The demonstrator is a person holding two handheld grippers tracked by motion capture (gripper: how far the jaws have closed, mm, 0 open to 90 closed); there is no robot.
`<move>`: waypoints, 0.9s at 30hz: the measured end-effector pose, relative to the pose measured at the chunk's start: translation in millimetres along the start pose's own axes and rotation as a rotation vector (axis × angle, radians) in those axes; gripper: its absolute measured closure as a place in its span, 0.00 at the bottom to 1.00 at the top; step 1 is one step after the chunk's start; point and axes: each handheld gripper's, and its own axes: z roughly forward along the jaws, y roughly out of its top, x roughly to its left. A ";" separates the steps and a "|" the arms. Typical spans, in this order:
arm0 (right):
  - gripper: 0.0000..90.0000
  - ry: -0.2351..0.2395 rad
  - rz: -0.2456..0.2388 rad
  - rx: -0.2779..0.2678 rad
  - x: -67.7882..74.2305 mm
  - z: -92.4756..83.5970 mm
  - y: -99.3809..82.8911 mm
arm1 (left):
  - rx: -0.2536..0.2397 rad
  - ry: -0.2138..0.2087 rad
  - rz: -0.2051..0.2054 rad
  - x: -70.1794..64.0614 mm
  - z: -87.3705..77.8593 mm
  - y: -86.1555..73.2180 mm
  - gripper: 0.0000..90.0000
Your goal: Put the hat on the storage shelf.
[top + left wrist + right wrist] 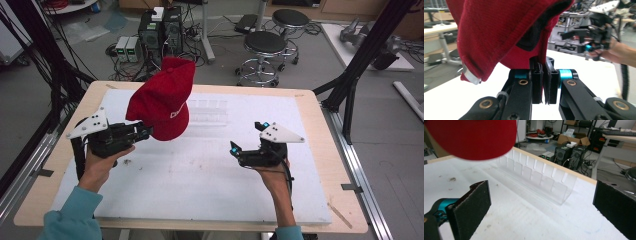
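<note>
Your left gripper (144, 131) has its fingers (537, 82) pressed together on an edge of the red cap (162, 100), and the cap hangs in the air above the left half of the white tabletop (200, 185), crown up, clear of the surface. In the left gripper view the pinch sits on the thin fabric at the cap's lower edge, with the dark inner band just above it.

Expect the cap to be light and soft — knit-looking cloth that folds and swings rather than holding its shape. The crown will sag wherever you leave it unsupported, and the brim is probably the one stiffer part. It is not fragile, and the cloth should give good friction against the pads, but a pinch on one thin layer could creep if you swing it fast. A hold on the brim or on the doubled band would likely be steadier than on loose crown fabric.

Your right gripper (245, 150) holds nothing — its fingers (471, 207) are spread wide, low over the tabletop, facing the clear plastic rack (541, 180) that lies near the far edge.

White lettering shows on the cap's front in the high view, but it is too small and too turned away to read. I see no other legible writing.
</note>
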 end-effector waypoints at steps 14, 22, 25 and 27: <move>0.00 -0.082 0.068 0.019 -17.2 -32.7 -41.9 | 0.024 0.210 0.049 15.2 35.2 5.6 0.96; 0.01 -0.133 0.117 0.034 -27.1 -54.2 -71.9 | 0.044 0.274 0.096 23.8 63.5 1.8 0.96; 0.01 -0.149 0.132 0.036 -29.1 -59.5 -82.1 | 0.045 0.291 0.095 27.1 74.1 -1.4 0.96; 0.01 -0.157 0.131 0.034 -30.5 -60.6 -85.3 | 0.055 0.305 0.103 28.8 80.8 -2.9 0.96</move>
